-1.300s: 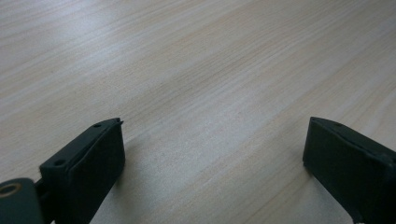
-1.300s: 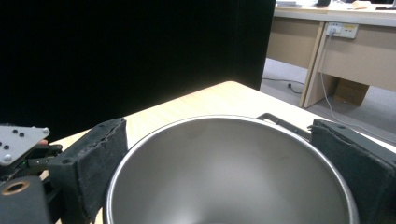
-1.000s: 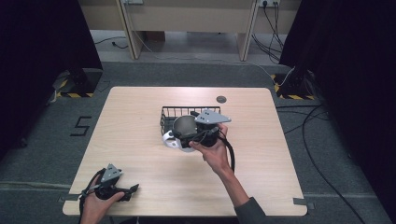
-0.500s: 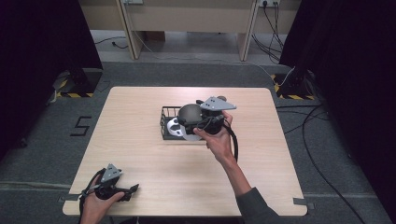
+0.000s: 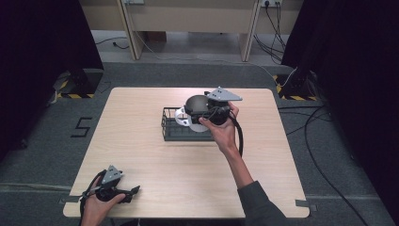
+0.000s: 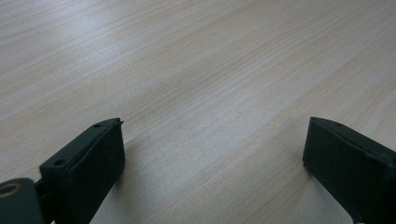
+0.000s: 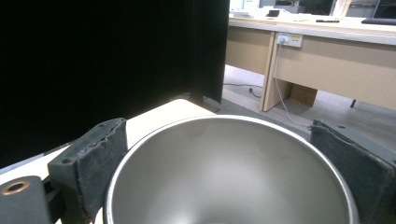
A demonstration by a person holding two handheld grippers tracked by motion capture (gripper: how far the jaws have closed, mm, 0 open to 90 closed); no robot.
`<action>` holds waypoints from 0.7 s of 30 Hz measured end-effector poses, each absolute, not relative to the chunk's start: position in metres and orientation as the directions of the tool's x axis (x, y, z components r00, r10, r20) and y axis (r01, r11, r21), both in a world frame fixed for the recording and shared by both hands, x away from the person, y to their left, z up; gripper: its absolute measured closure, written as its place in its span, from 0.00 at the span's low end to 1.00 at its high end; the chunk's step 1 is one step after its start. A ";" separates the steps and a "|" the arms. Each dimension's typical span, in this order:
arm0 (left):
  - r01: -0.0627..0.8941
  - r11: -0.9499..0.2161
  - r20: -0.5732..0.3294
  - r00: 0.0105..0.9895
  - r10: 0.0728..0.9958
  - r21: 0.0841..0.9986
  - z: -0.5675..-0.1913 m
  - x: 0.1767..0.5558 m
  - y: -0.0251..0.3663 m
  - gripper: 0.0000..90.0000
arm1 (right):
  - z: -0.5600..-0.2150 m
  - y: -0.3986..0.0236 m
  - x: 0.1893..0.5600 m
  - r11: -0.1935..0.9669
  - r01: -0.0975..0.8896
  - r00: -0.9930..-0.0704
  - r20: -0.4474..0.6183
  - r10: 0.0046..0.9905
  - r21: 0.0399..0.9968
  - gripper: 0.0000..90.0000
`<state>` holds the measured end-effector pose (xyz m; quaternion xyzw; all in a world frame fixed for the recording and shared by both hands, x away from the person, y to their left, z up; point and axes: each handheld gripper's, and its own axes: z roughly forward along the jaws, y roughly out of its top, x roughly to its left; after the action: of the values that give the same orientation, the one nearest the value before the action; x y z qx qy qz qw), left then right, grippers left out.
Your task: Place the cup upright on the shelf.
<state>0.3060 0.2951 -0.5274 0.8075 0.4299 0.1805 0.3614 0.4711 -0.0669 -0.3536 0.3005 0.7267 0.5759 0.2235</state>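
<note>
A light wooden desk (image 5: 155,179) stands on grey carpet, with dark curtains to either side and pale office furniture beyond its far edge. Near the middle of the desk sits a black wire basket (image 5: 175,132), rectangular and low-walled, with a white plate-like dish (image 5: 181,117) leaning or lying in its far part; how that dish rests I cannot tell.

The right hand-held gripper (image 5: 200,112) is raised over the basket's far right end, and between its jaws is a round brushed-steel bowl (image 5: 195,102). In the right gripper view the bowl (image 7: 233,177) lies with its hollow open toward the camera, and the two black jaws stand at either side of its rim, part-way closed around it. They look pressed on the rim, so I judge the bowl held and carried clear of the desk.

The left hand-held gripper (image 5: 126,194) rests at the near left corner of the desk, well apart from the basket. In the left gripper view its jaws stand wide apart with bare wood grain between them; it has hold of nothing.

As to progress, the work appears to be placing dishware in the basket. The white dish is already there, so that part looks done. The steel bowl is in the air above the basket rather than resting in it, so what seems left is lowering it in beside or against the dish, releasing it, and drawing the hand away. No other loose dishes lie on the desk, so this bowl may be the last piece.
</note>
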 end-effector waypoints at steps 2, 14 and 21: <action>0.564 -0.369 -0.019 0.565 0.825 0.739 -0.527 0.306 0.295 0.05 | -0.354 -0.067 0.474 0.156 0.182 -0.715 0.022 0.699 0.971 0.07; 0.564 -0.369 -0.020 0.565 0.825 0.739 -0.527 0.306 0.295 0.05 | -0.361 -0.071 0.489 0.144 0.195 -0.685 0.030 0.728 0.970 0.07; 0.562 -0.370 -0.018 0.565 0.825 0.740 -0.527 0.306 0.295 0.05 | -0.366 -0.069 0.500 0.135 0.200 -0.667 0.034 0.744 0.971 0.07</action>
<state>0.3060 0.2951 -0.5275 0.8074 0.4295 0.1815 0.3615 0.4996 -0.0692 -0.3658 0.3305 0.7142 0.5688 0.2391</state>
